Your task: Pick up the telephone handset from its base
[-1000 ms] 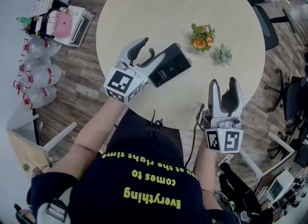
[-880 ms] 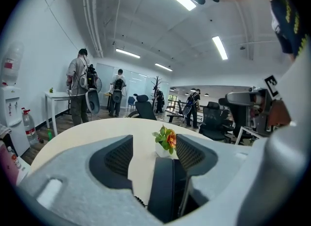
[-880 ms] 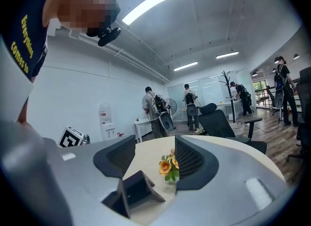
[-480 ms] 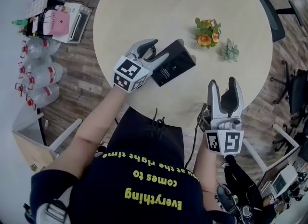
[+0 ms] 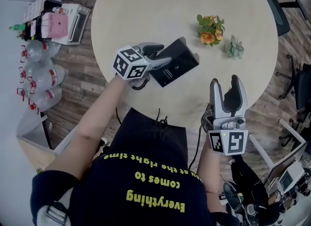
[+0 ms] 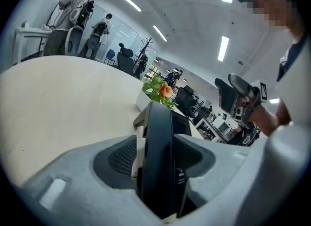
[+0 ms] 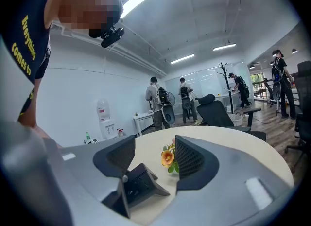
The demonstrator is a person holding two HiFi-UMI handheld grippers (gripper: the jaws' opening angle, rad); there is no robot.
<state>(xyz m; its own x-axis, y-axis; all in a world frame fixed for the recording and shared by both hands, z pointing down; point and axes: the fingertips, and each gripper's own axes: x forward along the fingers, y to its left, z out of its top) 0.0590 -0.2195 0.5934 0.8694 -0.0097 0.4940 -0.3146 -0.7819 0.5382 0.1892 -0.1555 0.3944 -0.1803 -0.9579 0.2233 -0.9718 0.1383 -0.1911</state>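
Round beige table [image 5: 155,11] on wood-plank floor [image 5: 77,89]

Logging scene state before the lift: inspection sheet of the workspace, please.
Surface: round pale table.
Job's things: black telephone base on table; handset in left gripper.
Clutter: orange flowers, small succulent.
Grippers: left fingers shut on handset; right gripper open, empty, at table's near edge.
Cables: coiled cord beside left gripper.
Surroundings: water bottles and boxes on wood floor; office chair.

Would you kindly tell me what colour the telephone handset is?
The telephone handset is black, seen best in the left gripper view.
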